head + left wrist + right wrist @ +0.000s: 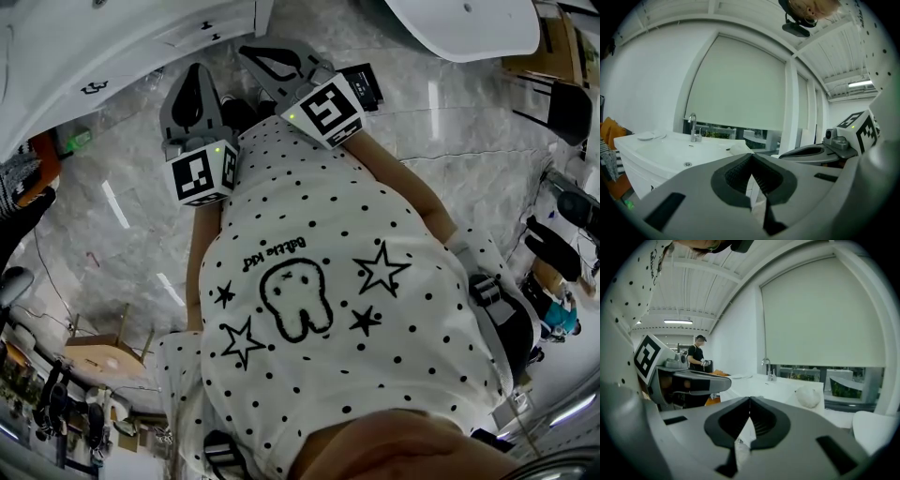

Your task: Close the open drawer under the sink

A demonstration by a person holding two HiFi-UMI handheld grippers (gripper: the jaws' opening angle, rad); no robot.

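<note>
Meeting at the tips, the jaws of the grey plastic left gripper (751,157) are fully closed, with nothing between the dark ribbed pads. It's the same for the grey plastic right gripper (750,400): jaws together, holding nothing. The two grippers sit side by side and apart, both pointing roughly level and away from the person's chest. Each carries a white cube with black square markers, the left cube (202,173) and the right cube (323,111), close against the white black-dotted shirt with star prints (328,281).

Ahead and to the left of the grippers, well clear of both, is the white ceramic washbasin (661,152) with a chrome tap (693,126) at its back edge. A white rounded lump (807,396) lies on the ledge at the basin's right. The white sink cabinet (122,56) is below it, with small dark handles (94,87) on its drawer fronts. Neither gripper touches it. I cannot tell from here which drawer is open.

A pale roller blind (740,84) hangs behind the basin. The grey marble-look floor (450,159) is underfoot. A person in dark clothes (697,357) stands far back in the room.
</note>
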